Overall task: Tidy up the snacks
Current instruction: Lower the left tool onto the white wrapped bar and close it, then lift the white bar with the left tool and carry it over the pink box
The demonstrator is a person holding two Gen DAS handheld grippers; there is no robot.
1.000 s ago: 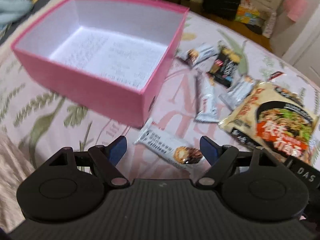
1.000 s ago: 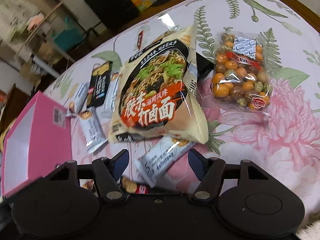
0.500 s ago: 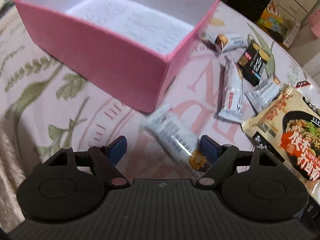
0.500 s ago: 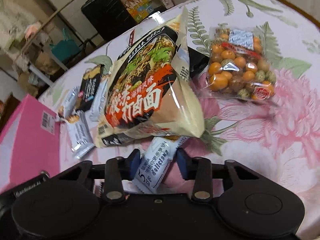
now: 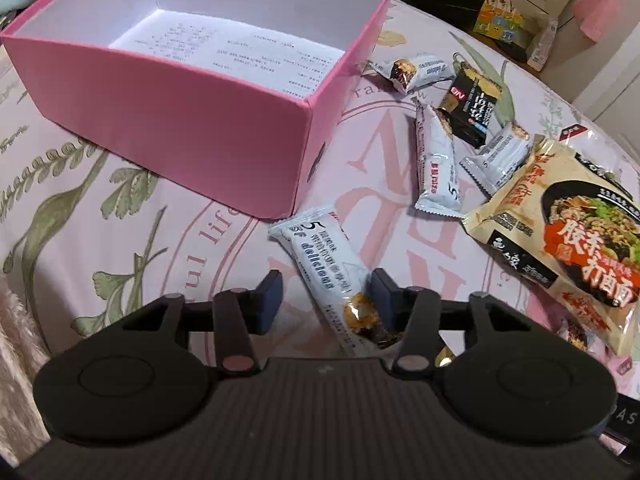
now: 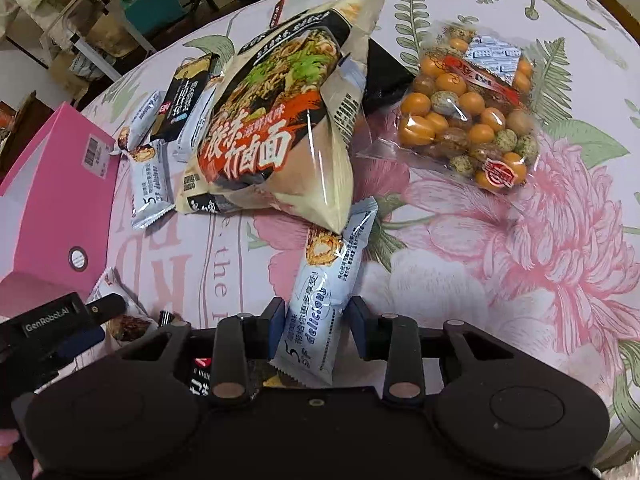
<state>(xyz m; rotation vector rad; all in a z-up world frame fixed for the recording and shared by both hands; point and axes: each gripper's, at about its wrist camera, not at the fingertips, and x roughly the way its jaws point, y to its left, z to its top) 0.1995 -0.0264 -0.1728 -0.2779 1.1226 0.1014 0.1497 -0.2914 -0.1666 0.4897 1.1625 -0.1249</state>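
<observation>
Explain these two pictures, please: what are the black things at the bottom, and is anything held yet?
No robot here: a person holds a two-finger gripper in each hand, and a fisheye camera on each looks along its fingers. The left view shows the left gripper, jaws just closing around a bar, one pad not touching it, beside the pink box. The right view shows the right gripper, jaws just eased slightly, pads at a second bar's sides; a firm grip I cannot confirm. On the floral cloth also lie more bars, a noodle bag and a nut bag.
</observation>
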